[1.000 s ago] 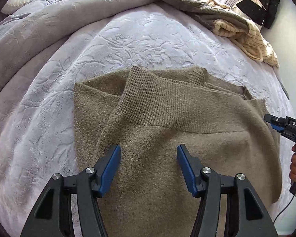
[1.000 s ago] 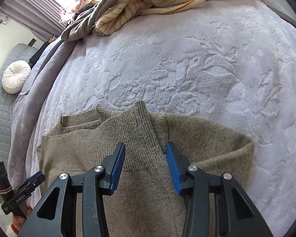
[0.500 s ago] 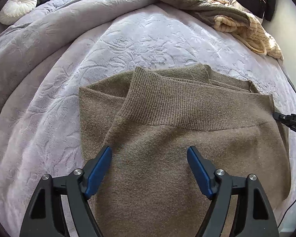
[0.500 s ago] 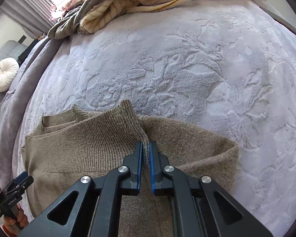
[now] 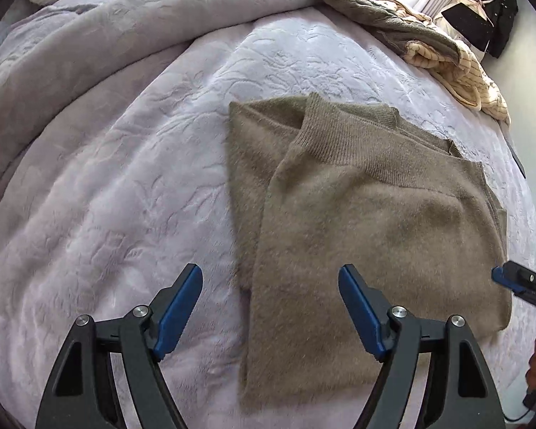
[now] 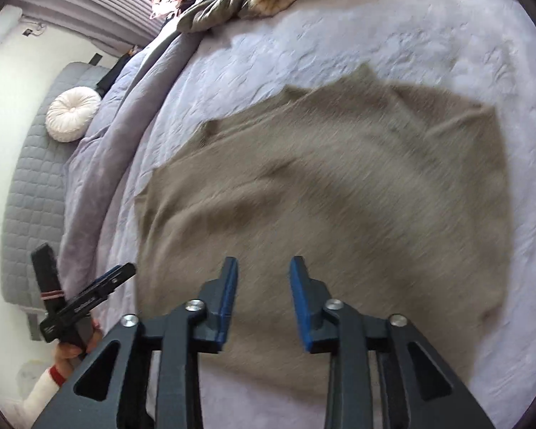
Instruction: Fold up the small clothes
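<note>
Showing ribbed hem (image 5: 386,150), left view only.

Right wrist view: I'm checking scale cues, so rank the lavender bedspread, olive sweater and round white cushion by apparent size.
1. lavender bedspread
2. olive sweater
3. round white cushion, though it lies farther off, so its true size is unsure.

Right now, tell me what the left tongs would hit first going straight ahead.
Probably the sweater: the open left tongs straddle its near left edge, with the blanket just beside. Depth is unclear.
</note>
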A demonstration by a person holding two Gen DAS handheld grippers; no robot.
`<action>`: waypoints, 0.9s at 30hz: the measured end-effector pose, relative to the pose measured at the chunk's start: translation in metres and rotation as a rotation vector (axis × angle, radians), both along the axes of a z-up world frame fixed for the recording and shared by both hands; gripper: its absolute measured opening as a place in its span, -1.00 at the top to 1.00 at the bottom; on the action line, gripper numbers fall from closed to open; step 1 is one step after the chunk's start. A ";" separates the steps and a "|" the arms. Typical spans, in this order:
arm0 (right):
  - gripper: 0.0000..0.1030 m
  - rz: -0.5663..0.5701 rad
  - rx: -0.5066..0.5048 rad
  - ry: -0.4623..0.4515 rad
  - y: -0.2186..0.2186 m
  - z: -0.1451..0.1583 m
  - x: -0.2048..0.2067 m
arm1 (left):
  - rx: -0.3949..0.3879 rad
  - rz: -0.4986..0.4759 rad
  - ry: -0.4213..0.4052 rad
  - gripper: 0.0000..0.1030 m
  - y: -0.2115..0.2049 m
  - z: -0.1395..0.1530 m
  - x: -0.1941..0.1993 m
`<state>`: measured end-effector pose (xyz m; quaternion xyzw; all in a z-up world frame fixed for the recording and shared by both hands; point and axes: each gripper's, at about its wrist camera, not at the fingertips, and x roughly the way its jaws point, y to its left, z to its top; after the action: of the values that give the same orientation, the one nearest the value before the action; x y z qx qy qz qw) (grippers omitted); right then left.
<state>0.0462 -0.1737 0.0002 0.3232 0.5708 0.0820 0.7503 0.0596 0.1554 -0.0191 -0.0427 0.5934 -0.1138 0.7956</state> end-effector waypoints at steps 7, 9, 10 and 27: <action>0.06 0.058 0.414 0.126 0.099 -0.051 -0.033 | -0.072 0.048 0.099 -0.54 0.036 -0.020 -0.039; 0.06 0.027 0.479 0.178 0.120 -0.071 -0.037 | -0.090 0.081 0.120 -0.54 0.046 -0.025 -0.048; 0.06 -0.002 0.511 0.205 0.131 -0.083 -0.039 | -0.096 0.094 0.120 -0.54 0.051 -0.027 -0.051; 0.86 -0.077 0.490 0.161 0.215 -0.102 -0.007 | -0.090 0.112 0.050 -0.54 0.105 -0.018 -0.072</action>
<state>0.0392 0.0410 -0.1016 0.5222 0.5791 0.1631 0.6045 -0.0129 0.2600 -0.0371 -0.1143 0.6043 -0.0947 0.7828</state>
